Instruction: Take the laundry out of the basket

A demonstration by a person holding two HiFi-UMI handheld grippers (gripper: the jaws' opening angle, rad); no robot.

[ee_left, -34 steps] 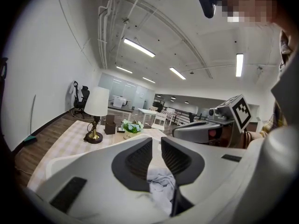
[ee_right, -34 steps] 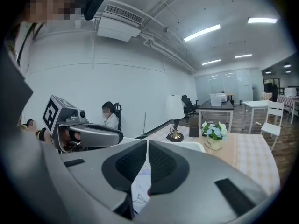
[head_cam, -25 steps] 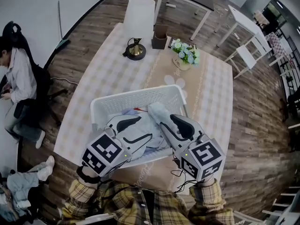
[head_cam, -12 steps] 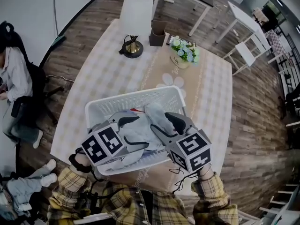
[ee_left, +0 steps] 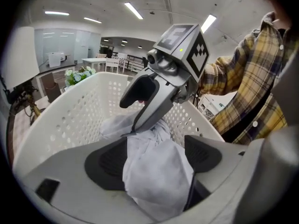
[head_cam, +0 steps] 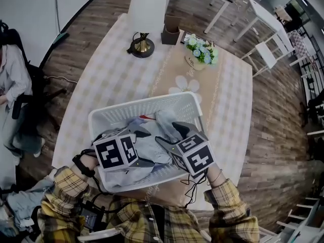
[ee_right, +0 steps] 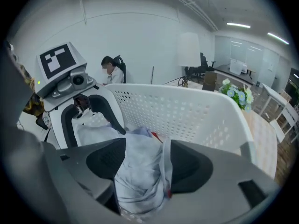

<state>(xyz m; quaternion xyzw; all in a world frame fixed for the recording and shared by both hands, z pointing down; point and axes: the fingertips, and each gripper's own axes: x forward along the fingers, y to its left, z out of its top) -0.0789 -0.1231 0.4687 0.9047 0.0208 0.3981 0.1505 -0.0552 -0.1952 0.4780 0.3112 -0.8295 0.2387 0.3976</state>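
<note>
Left gripper (head_cam: 143, 147) and right gripper (head_cam: 169, 135) side by side, both tilted steeply down inside white perforated plastic laundry basket (head_cam: 147, 105), jaws just opened wide, crumpled pale grey laundry (ee_left: 159, 171) bunched loosely between each pair.

The head view looked steeply down from above the person onto the whole surface (head_cam: 116, 80). The laundry basket (head_cam: 147, 104) sat at the near edge, with the left tool (head_cam: 144, 147) and right tool (head_cam: 171, 135) low in frame. The left gripper view rode close inside the basket, facing across it at the right tool. The right gripper view faced back the opposite way. Each looked along its own jaws, which had just been opening with pale cloth (ee_right: 142, 171) between them. All three views shared the basket's perforated wall, the lamp (head_cam: 147, 6) and the flowers (head_cam: 201, 53).
</note>
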